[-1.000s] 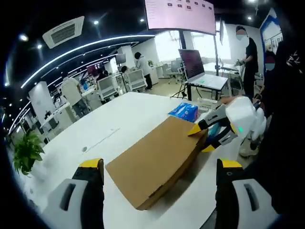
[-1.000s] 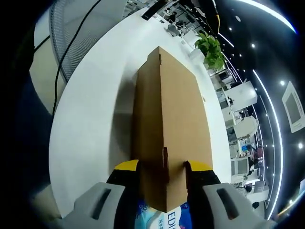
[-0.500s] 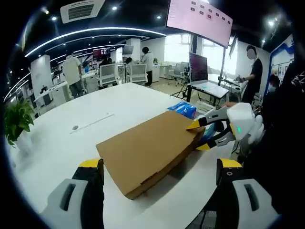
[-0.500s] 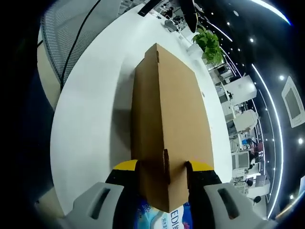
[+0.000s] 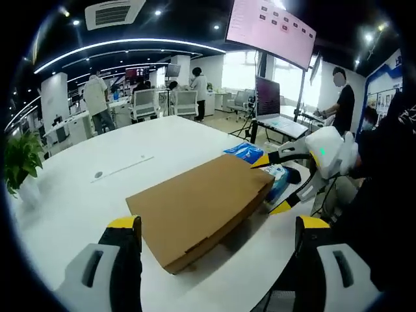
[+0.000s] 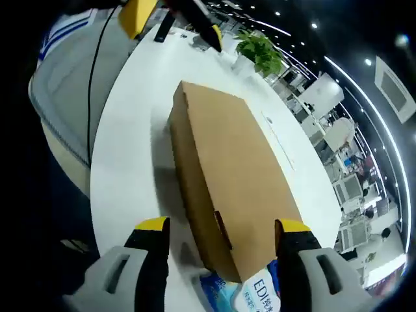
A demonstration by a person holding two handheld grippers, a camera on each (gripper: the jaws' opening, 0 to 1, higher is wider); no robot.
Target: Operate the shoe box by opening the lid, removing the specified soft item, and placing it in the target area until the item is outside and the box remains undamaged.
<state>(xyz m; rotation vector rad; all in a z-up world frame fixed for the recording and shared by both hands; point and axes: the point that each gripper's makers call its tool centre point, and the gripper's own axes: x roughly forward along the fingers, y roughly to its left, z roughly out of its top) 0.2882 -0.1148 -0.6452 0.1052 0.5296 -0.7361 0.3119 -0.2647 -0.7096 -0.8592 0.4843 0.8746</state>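
1. Currently, left gripper view: your left gripper has fingers wide apart, holding nothing; shoe box lies lid-down-shut on the desk, blue soft pack at its far end.
2. Right gripper view: your right gripper fingers spread, straddling the box end without gripping; pack just below.

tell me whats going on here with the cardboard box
A person holds a two-jaw gripper in each hand over a white table. The brown shoe box lies there with its lid closed. The right gripper sits at the box's far end with its jaws open, near a blue soft pack lying against that end. The left gripper waits open at the near end, holding nothing.
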